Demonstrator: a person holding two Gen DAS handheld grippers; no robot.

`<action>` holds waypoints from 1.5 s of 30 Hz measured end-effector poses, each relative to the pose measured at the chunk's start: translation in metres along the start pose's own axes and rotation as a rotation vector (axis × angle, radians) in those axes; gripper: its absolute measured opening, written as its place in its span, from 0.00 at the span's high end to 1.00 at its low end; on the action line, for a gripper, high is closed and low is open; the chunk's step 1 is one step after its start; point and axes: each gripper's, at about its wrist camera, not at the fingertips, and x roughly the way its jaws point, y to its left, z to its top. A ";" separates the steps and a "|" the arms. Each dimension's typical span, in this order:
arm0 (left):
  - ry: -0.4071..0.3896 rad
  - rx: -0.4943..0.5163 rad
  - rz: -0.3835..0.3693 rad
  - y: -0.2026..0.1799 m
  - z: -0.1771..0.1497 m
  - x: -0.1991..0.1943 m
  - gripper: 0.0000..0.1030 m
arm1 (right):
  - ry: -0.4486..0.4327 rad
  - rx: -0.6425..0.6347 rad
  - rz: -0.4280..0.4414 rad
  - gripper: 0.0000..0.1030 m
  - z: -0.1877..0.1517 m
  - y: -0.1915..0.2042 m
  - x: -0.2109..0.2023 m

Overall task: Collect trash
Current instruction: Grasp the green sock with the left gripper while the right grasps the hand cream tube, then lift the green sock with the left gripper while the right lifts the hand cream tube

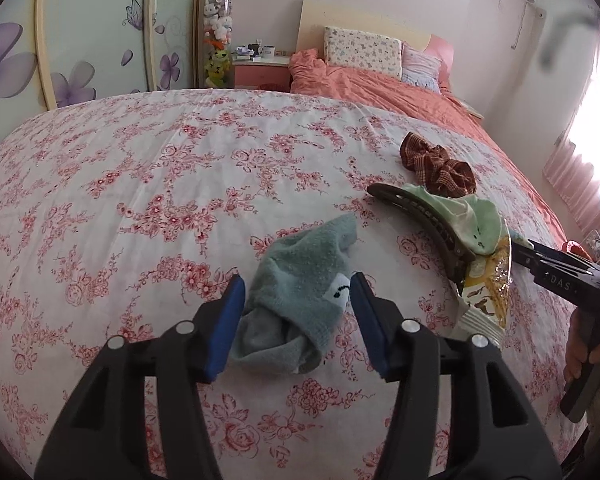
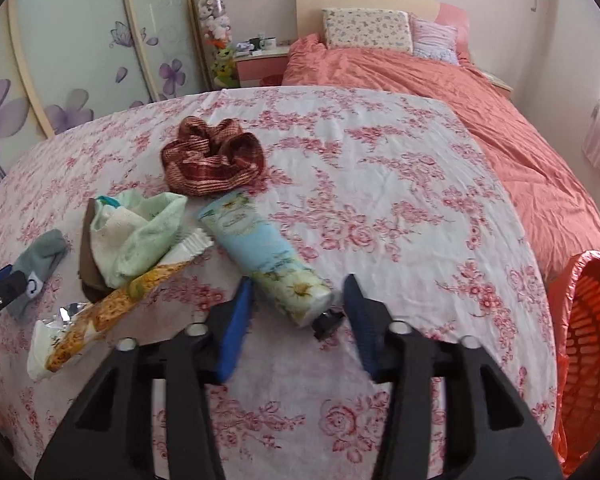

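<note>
Hovering over bed (image 2: 380, 200) | right tool (image 2: 296, 312) wide open, empty, tube (image 2: 264, 256) between fingers, pointing away-left | left tool (image 1: 296, 312) open around sock (image 1: 300, 280), not squeezing

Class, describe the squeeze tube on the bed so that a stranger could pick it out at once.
Start at the floral pink-and-white bedsheet. Near its front edge, between the open fingers of the right gripper, lies a pale blue plastic squeeze tube printed with daisies. Unlike the cloth items and the yellow snack wrapper beside it, it is smooth, plump and black-capped.
</note>
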 end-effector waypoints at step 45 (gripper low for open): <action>0.068 0.047 0.104 -0.027 -0.002 0.023 0.27 | -0.010 0.125 -0.110 0.65 -0.030 -0.025 -0.022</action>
